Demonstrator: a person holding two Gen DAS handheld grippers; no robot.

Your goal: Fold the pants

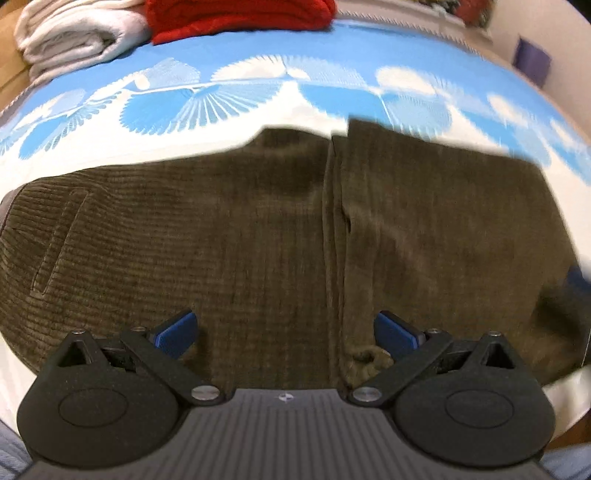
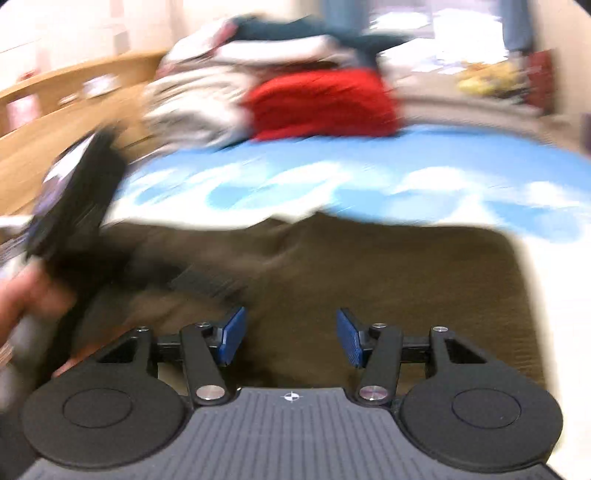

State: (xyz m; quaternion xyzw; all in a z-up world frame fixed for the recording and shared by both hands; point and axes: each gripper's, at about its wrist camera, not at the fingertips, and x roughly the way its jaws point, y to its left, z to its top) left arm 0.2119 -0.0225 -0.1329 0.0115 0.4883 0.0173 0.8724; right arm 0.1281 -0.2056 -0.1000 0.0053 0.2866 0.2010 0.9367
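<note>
1. left gripper (image 1: 284, 332): both blue pads (image 1: 176, 332) stand wide apart with nothing pinched; the gripper sits low over the near edge of the pants, and a small bunched bit of fabric lies just beside the right-hand pad.
2. pants (image 1: 258, 229): olive-brown corduroy, lying flat on the bed and filling the middle of the left wrist view. one layer is folded over on the right side, its edge running as a near-vertical seam (image 1: 334, 229) up the middle. a slanted pocket opening (image 1: 61, 247) shows at the left.
3. bedsheet (image 1: 332, 85): blue and white with a fan-leaf print, under and beyond the pants.
4. right gripper (image 2: 291, 339): fingers spread, blue pads (image 2: 232, 334) apart and holding nothing; it hangs above the pants (image 2: 369, 280), whose far right corner reads as a squared edge against the sheet. this view is heavily motion-blurred.
5. left tool seen from the right wrist: a dark blurred body (image 2: 74, 192) at the left edge, with the person's hand (image 2: 26, 299) below it.
6. background: a folded white towel (image 1: 74, 40) and a red garment (image 1: 240, 14) sit side by side at the far end of the bed; a wooden frame (image 2: 55, 122) borders the left.
</note>
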